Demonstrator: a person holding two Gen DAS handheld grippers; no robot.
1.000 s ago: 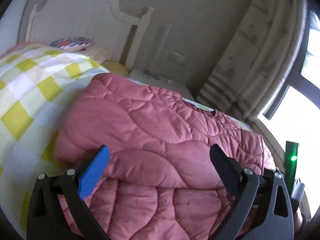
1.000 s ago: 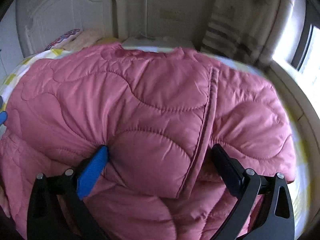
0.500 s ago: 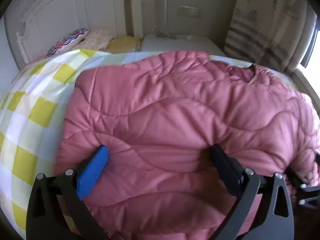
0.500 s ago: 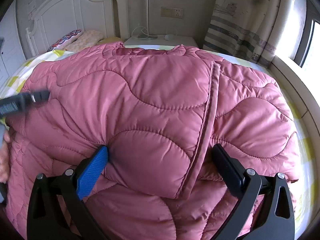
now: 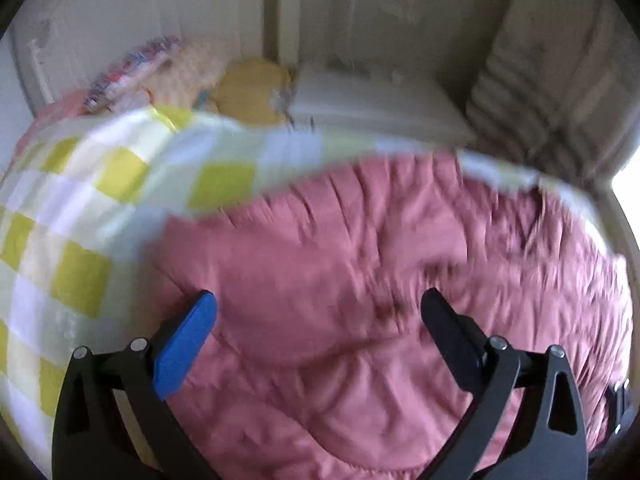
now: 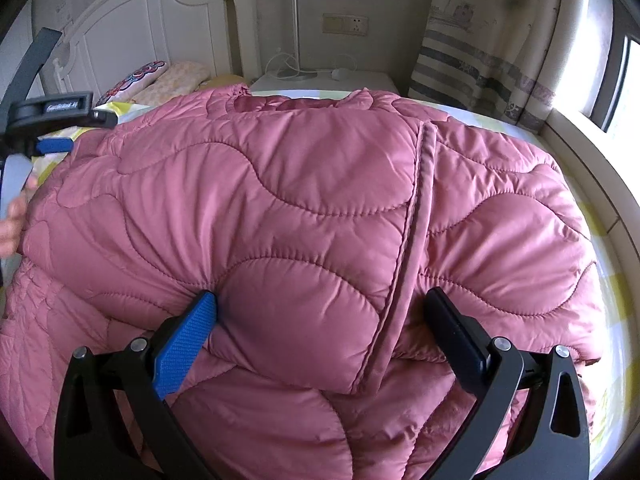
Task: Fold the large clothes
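A large pink quilted jacket [image 6: 304,216] lies folded on a bed with a yellow-and-white checked cover [image 5: 80,208]. My right gripper [image 6: 320,312] is open, its fingers wide apart and low over the folded front panel beside the zipper seam [image 6: 416,232]. My left gripper [image 5: 316,312] is open above the jacket's left part [image 5: 360,264], holding nothing; that view is blurred. The left gripper also shows at the far left of the right wrist view [image 6: 52,120], near the jacket's far left edge.
A white headboard [image 6: 132,36] and pillows [image 6: 160,80] lie at the far end. A white nightstand [image 6: 324,80] with a lamp pole stands behind the bed. A striped curtain [image 6: 480,60] and a window sill [image 6: 592,168] run along the right.
My left gripper has risen and swung left, away from the jacket; more checked cover shows. The right gripper has stayed open in place over the fold.
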